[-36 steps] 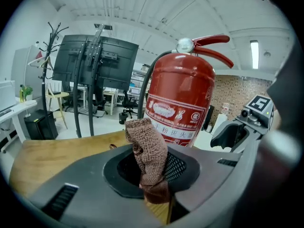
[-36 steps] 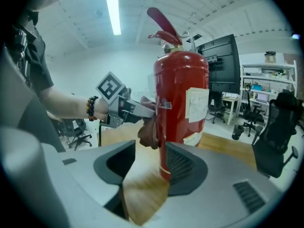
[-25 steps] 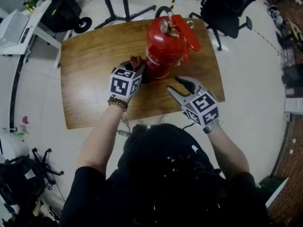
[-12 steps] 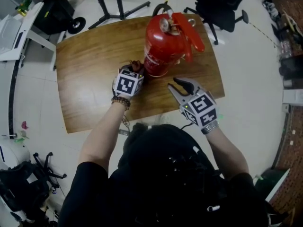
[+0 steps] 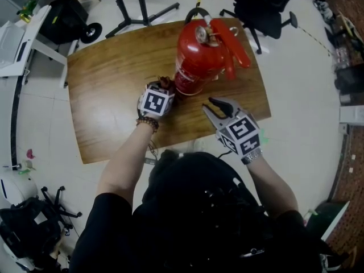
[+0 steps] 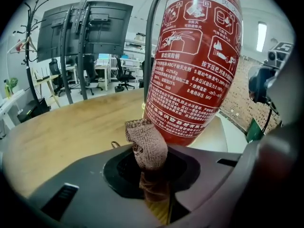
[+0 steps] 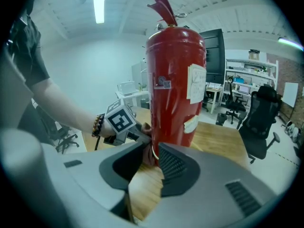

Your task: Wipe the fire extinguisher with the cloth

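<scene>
Head view: the red fire extinguisher (image 5: pixel 196 61) stands upright on the wooden desk (image 5: pixel 108 95), just right of the desk's middle, with its handle and valve towards the far edge. The brown cloth (image 5: pixel 166 84) sits low against the cylinder on the side facing the desk's left edge. In the left gripper view the cloth (image 6: pixel 147 148) is pinched between the jaws, and its free end curls up in front of the extinguisher's (image 6: pixel 192 65) printed label, close to the base.

The left gripper (image 5: pixel 165 90) is clenched on that cloth and points down at the foot of the extinguisher. A bead bracelet (image 5: pixel 147 124) is on that wrist.

The right gripper (image 5: pixel 207 104) hovers over the desk near its near edge, just beside the extinguisher and apart from it. Its jaws have just been closing partway, yet they stand apart with only bare wood showing between them. In the right gripper view the extinguisher (image 7: pixel 175 89) rises straight ahead.

A black office chair (image 5: pixel 264 4) stands past the far right corner.
</scene>
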`<act>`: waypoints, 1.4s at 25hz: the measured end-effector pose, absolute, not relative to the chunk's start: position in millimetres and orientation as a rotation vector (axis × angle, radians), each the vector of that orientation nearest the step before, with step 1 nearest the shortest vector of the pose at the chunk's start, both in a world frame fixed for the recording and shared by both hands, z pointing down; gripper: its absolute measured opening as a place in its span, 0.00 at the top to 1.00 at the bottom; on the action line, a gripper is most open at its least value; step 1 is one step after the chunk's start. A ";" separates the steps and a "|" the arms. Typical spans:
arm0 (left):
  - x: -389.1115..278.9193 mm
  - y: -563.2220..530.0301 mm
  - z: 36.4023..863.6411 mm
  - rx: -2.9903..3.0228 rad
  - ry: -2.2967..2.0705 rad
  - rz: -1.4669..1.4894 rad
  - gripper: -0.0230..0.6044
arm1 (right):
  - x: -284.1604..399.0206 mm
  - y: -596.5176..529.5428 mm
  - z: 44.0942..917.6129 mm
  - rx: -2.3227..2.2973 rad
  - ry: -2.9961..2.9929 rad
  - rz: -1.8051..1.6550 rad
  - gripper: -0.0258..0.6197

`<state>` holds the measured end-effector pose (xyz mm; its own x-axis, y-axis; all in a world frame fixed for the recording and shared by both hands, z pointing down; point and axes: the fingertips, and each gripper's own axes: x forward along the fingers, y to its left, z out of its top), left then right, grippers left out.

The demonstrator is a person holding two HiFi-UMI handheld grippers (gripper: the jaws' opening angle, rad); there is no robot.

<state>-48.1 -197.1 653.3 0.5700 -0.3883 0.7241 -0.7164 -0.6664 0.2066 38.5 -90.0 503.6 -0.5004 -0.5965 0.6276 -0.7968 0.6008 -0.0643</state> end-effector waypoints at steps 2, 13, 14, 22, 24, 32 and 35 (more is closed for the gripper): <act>-50.4 -196.8 647.6 2.323 -0.885 0.894 0.86 | 37.1 -90.8 502.0 1.102 -2.272 0.462 0.76; -78.3 -208.8 549.9 2.427 -0.940 0.688 0.86 | 34.8 -86.4 503.7 1.123 -2.256 0.467 0.76; -79.7 -210.9 536.1 2.449 -0.943 0.668 0.86 | 33.9 -86.0 504.1 1.125 -2.255 0.469 0.76; -82.5 -228.9 416.0 2.641 -0.927 0.488 0.86 | 27.0 -84.8 502.6 1.164 -2.255 0.466 0.76; -82.2 -231.6 387.0 2.687 -0.916 0.450 0.86 | 26.0 -83.6 501.9 1.176 -2.252 0.463 0.76; -66.4 -236.6 293.6 2.859 -0.818 0.341 0.85 | 24.8 -81.3 495.4 1.239 -2.242 0.454 0.76; -54.1 -238.4 278.4 2.876 -0.768 0.308 0.85 | 24.5 -80.3 493.4 1.268 -2.240 0.458 0.76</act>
